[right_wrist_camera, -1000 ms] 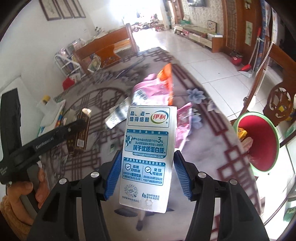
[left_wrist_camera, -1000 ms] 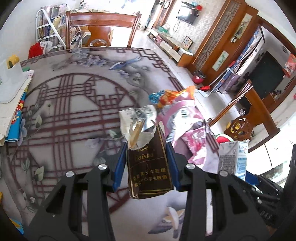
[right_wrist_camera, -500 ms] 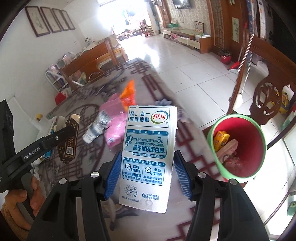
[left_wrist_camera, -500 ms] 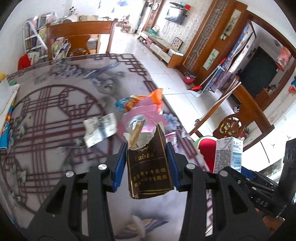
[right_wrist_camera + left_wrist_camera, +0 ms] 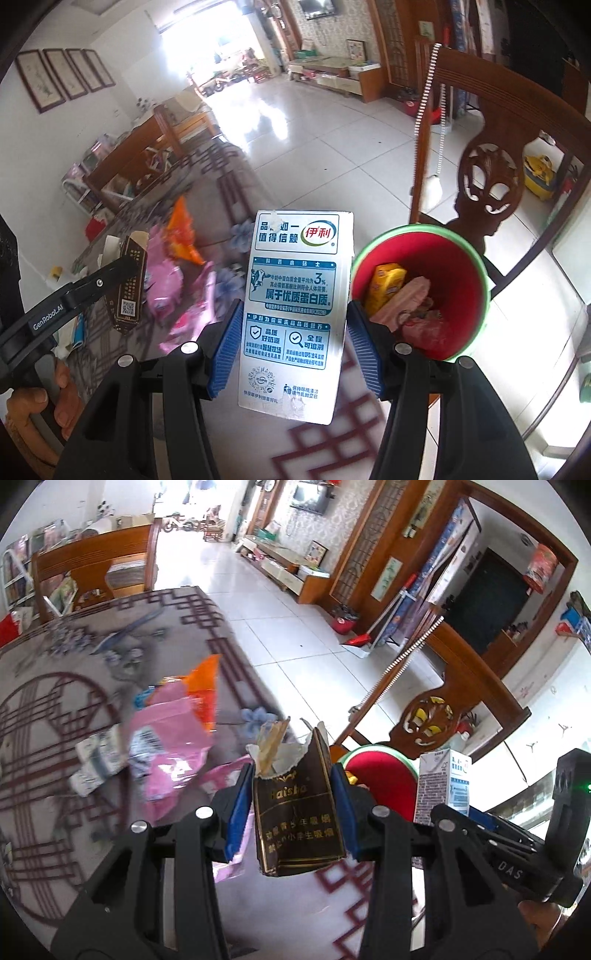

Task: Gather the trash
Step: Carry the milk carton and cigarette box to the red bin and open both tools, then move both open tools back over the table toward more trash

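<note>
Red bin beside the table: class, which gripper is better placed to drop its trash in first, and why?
Probably the right. The right gripper holds its milk carton right beside the open red bin; the left gripper's cigarette pack looks farther back.

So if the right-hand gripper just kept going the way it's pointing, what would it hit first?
Probably the patterned tablecloth near the table's edge, just past the white milk carton that the right gripper holds. The red bin with a green rim sits off to one side; depth is unclear.
</note>
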Demonstrator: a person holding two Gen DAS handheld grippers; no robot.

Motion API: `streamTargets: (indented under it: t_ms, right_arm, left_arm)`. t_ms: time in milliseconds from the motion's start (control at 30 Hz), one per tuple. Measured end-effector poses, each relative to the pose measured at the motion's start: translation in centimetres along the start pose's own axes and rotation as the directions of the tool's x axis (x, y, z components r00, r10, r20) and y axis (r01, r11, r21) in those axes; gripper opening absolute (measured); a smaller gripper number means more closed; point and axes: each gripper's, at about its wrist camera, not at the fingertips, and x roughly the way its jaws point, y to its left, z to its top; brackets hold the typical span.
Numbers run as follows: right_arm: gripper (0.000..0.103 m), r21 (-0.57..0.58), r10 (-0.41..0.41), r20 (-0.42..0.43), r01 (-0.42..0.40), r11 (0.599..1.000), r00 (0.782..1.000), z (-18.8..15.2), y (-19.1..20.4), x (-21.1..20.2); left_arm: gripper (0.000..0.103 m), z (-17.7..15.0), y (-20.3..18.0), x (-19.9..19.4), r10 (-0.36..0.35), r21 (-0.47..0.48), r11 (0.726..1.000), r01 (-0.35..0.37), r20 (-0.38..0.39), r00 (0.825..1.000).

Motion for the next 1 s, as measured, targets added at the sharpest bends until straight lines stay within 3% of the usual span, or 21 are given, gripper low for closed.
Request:
streamTargets:
  t_ms: [333,633,733,767,833,1000]
  right_arm:
    - [0.054,0.069,-0.027,0.005,0.027,0.997,1.0,1.3,-6.1,-0.6]
    - [0.055,0.144,-0.055,-0.012,0.056,0.988,0.998,2.9,-11.6,0.6]
    - [0.057,0.168,-0.057,-0.011,0.058,0.984,0.998,3.4,-13.0,1.1]
    - [0.057,0.176,-0.063,-0.012,0.065,0.982,0.998,3.6,-13.5,1.4]
    - [0.074,0.189,-0.071,-0.014,0.073,0.979,0.997,3.8,-14.1,1.8]
    - [0.081,0.218,-0.1,0.004,0.097,0.971,0.995,4.4,-15.0,2.3]
  left_arm:
    - [0.041,0.6,-5.5,4.8,-0.044,0.054,0.997,0.048,-0.068,0.997]
    - [0.041,0.7,-9.3,10.6,-0.151,0.037,0.986,0.161,-0.195,0.969]
    - [0.047,1.0,-10.6,11.7,-0.18,0.053,0.979,0.195,-0.208,0.961]
    - [0.057,1.1,-11.0,12.1,-0.192,0.053,0.977,0.208,-0.22,0.957]
    - [0.072,1.1,-11.3,12.5,-0.209,0.044,0.973,0.225,-0.232,0.95]
    - [0.074,0.8,-10.6,12.3,-0.188,0.051,0.977,0.206,-0.236,0.953]
